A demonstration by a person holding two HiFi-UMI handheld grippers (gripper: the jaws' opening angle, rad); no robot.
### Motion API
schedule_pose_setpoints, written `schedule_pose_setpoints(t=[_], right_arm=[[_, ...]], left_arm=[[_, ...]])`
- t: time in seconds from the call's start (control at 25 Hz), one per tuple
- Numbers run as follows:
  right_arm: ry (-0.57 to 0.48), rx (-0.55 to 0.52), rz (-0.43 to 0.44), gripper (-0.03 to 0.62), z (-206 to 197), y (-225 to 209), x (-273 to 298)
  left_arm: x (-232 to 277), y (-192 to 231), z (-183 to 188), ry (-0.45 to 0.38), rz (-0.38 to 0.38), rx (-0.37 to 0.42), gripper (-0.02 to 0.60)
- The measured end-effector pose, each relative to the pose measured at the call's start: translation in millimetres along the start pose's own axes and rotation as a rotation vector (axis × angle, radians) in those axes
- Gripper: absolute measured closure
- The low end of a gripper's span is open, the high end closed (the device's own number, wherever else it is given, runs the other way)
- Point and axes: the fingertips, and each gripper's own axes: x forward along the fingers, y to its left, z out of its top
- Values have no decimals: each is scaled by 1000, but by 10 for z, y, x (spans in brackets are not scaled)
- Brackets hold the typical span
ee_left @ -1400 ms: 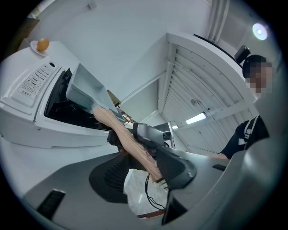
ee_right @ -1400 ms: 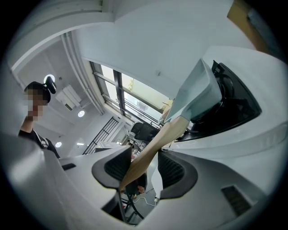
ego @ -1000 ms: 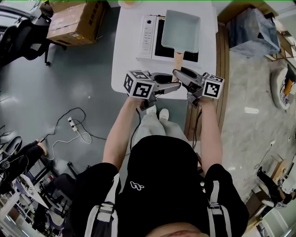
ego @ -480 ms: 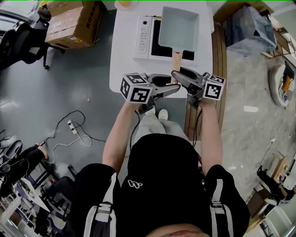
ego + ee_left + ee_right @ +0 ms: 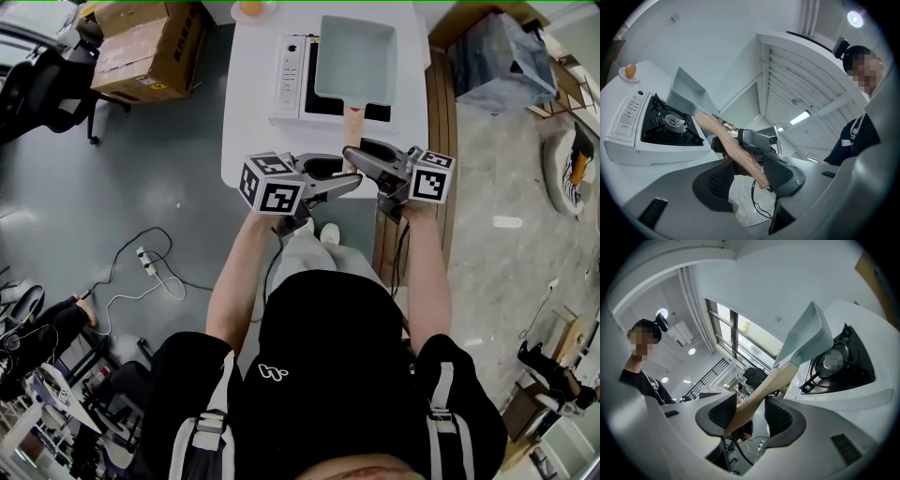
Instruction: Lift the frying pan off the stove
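Note:
A pale square frying pan (image 5: 356,52) hangs tilted above the white portable stove (image 5: 292,75) on the white table (image 5: 253,141), clear of the burner (image 5: 832,359). Its wooden handle (image 5: 352,127) points toward me. My right gripper (image 5: 354,155) is shut on that handle; in the right gripper view the handle (image 5: 768,385) runs between the pads of this gripper (image 5: 747,416). My left gripper (image 5: 347,173) comes in from the left. The handle's end (image 5: 757,173) lies between its jaws and touches both, just below the right gripper (image 5: 754,140).
An egg on a small plate (image 5: 251,7) sits at the table's far edge behind the stove. A cardboard box (image 5: 150,42) and an office chair (image 5: 47,75) stand on the floor to the left, near a power strip with cable (image 5: 145,253). A grey bag (image 5: 497,61) lies right.
Both grippers and the pan have drifted slightly left and a little farther over the stove. The hold on the handle looks unchanged.

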Motion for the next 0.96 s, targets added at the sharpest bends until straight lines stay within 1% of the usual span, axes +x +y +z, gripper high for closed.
schedule_pose_setpoints(t=[0.32,0.96], right_arm=[[10,-8,4,399,10,69,21],[-12,-43,4,399,105,208,20]], left_arm=[[-42,-50,23,-8,1,1,382],[-90,-164,124,-26,-17,29,382]])
